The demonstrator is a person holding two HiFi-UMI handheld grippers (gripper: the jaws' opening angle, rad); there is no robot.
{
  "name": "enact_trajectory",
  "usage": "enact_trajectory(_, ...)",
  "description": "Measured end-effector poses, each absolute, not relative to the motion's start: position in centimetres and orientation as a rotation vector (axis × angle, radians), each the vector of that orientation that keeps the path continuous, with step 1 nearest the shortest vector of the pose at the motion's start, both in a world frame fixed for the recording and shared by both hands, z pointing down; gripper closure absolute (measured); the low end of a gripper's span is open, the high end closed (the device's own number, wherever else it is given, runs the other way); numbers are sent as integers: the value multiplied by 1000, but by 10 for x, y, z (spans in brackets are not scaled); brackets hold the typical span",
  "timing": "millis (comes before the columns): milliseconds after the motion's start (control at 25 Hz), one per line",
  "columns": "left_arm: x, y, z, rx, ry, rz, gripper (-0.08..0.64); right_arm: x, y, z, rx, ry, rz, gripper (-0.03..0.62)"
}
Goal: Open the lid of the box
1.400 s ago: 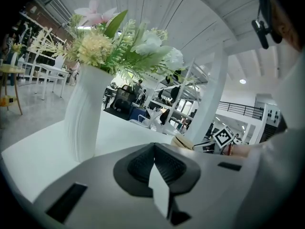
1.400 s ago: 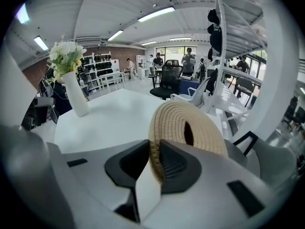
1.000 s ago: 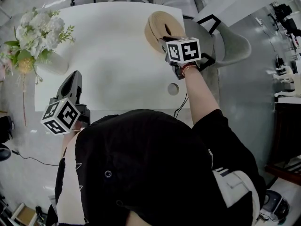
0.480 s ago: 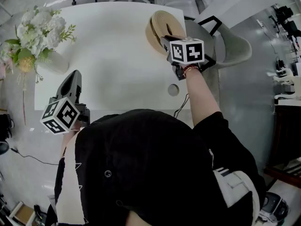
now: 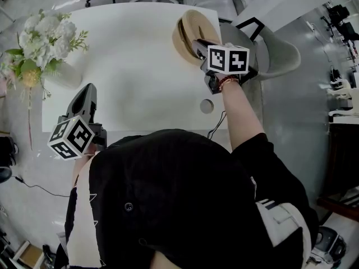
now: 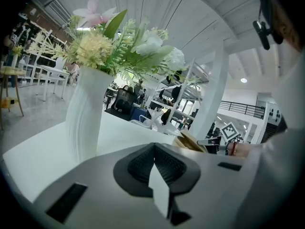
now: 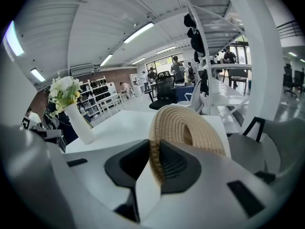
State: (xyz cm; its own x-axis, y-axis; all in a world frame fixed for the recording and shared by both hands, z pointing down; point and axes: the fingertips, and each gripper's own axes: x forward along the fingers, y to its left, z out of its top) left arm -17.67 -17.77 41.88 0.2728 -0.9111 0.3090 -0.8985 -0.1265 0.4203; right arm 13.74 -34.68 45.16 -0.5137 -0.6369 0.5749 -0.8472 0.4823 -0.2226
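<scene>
A round woven tan lid (image 5: 187,28) stands tilted up on edge at the table's far right. My right gripper (image 5: 202,47) is shut on its near rim. In the right gripper view the lid's rim (image 7: 153,168) sits pinched between the two pads and the lid (image 7: 190,128) rises beyond them. I cannot tell the box's body apart from the lid. My left gripper (image 5: 86,96) rests at the table's near left edge, shut and holding nothing, its pads meeting in the left gripper view (image 6: 153,163). Far off in that view the tan lid (image 6: 189,141) shows.
A white vase with flowers (image 5: 63,74) stands at the table's left, close ahead of the left gripper (image 6: 86,113). The white table (image 5: 134,72) has a round cable hole (image 5: 206,106) near its front right. A grey chair (image 5: 280,52) stands beyond the right edge.
The lid has tipped up steeper and looks narrower in the head view. The right gripper has rolled a little and drifted slightly right with it. The left gripper has stayed put.
</scene>
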Motion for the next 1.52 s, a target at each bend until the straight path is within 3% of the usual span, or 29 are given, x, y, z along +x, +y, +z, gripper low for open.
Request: enact_trajectory(1520, -177, -180, 422, 2011, -1634, -26, 549, 151, -353, 419, 1295, -2570, 985, 517)
